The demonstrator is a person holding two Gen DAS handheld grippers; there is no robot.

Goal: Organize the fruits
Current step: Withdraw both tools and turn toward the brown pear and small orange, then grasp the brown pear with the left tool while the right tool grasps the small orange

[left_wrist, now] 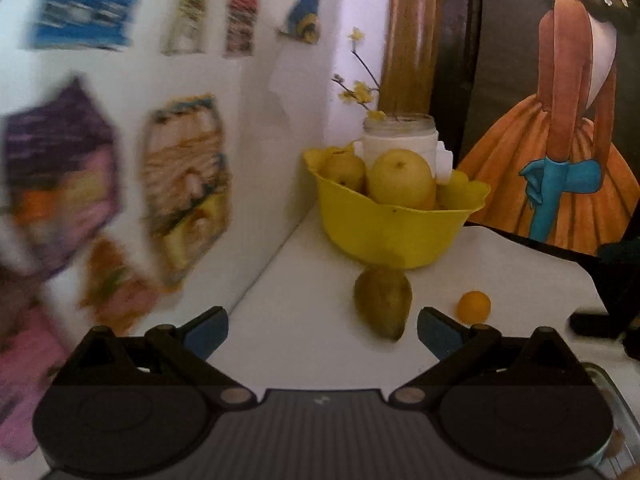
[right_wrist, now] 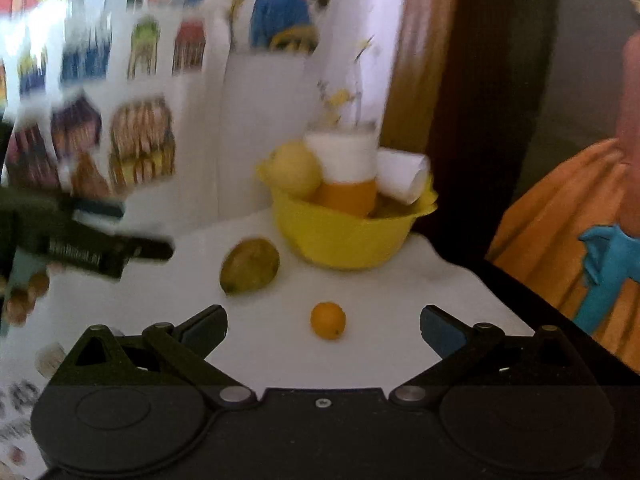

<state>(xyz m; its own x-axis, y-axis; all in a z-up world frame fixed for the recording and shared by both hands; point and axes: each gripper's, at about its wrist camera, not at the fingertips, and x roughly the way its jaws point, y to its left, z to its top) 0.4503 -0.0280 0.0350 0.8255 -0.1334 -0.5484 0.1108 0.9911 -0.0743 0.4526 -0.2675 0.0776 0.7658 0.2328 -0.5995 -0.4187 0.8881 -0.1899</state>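
Observation:
A yellow bowl (left_wrist: 384, 228) (right_wrist: 344, 236) holding pale yellow fruits (left_wrist: 400, 180) and an orange fruit (right_wrist: 348, 196) stands at the back of the white table. In front of it lie a green-brown mango (left_wrist: 383, 306) (right_wrist: 250, 266) and a small orange (left_wrist: 474, 307) (right_wrist: 328, 320). My left gripper (left_wrist: 322, 330) is open, its fingers apart, with the mango just ahead between them. My right gripper (right_wrist: 323, 330) is open too, the small orange lying between its fingertips. The left gripper (right_wrist: 92, 248) also shows at the left of the right wrist view, blurred.
A white jar (left_wrist: 400, 136) with yellow flower sprigs stands behind the bowl. A wall with pictures (left_wrist: 184, 184) runs along the left. A painting of an orange dress (left_wrist: 560, 184) leans at the right. The table's dark edge (right_wrist: 520, 292) lies to the right.

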